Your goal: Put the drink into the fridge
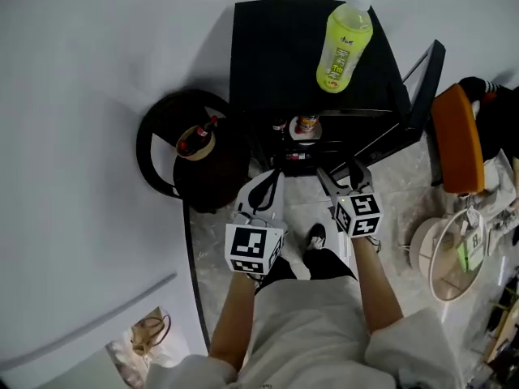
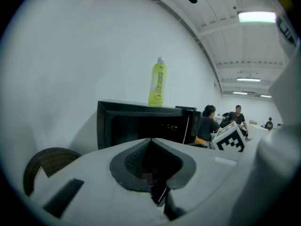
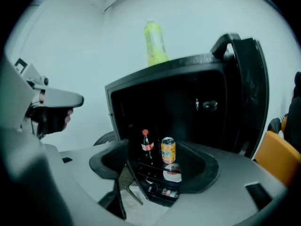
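hovering before open fridge (image 1: 276,47): right gripper (image 1: 340,177) spread, empty; left gripper (image 1: 263,186) pressed together, empty. drink (image 1: 344,43) upright on fridge top, ungrasped. risks: off-centre pinch tips tall bottle off top; can (image 3: 168,149), cola bottle (image 3: 146,146) crowd shelf, could topple during insertion.

A yellow-green drink bottle (image 1: 344,45) stands atop the black fridge (image 1: 276,51).

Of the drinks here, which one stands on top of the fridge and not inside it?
The tall yellow-green bottle with a white cap, on the fridge top; the cola bottle and the orange can stand inside.
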{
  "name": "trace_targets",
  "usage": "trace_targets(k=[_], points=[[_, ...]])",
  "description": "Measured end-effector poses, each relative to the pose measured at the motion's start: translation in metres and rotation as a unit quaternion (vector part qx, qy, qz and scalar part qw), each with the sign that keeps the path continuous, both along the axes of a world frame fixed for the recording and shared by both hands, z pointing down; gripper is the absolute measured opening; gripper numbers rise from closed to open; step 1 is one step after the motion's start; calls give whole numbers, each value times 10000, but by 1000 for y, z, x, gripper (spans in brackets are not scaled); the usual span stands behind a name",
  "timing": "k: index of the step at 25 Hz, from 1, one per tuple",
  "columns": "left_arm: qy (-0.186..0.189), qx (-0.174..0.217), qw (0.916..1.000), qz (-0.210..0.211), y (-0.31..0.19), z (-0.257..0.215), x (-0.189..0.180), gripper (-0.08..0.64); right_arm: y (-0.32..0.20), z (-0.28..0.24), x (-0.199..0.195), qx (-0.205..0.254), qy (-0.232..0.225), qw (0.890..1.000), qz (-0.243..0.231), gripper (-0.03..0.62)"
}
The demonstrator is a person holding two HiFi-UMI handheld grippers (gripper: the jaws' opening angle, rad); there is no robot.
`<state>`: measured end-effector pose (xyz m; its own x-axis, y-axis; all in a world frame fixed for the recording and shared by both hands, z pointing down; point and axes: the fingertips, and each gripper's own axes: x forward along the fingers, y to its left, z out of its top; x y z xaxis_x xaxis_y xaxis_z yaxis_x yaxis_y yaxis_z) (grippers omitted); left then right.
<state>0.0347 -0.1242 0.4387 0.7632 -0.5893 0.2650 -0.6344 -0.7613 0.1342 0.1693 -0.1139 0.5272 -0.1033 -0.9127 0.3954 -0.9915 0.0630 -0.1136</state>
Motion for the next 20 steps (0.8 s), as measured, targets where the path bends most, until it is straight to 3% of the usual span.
trace_targets(k=[8, 12, 15, 20], points=[[-4, 464, 9953, 853, 10, -42, 1, 9, 39, -86, -17, 709, -9, 9961, 529, 288], [-21, 603, 9920, 1108, 19, -54, -7, 9, 55, -110, -32, 918, 130, 9932, 706, 204], [23, 700, 9901, 1213, 20, -66, -14, 9, 65, -119, -44, 929, 386, 9915, 826, 191], [155, 820, 9888, 1233, 17, -81, -26, 9, 75, -126, -62, 934, 456, 9896, 990, 104]])
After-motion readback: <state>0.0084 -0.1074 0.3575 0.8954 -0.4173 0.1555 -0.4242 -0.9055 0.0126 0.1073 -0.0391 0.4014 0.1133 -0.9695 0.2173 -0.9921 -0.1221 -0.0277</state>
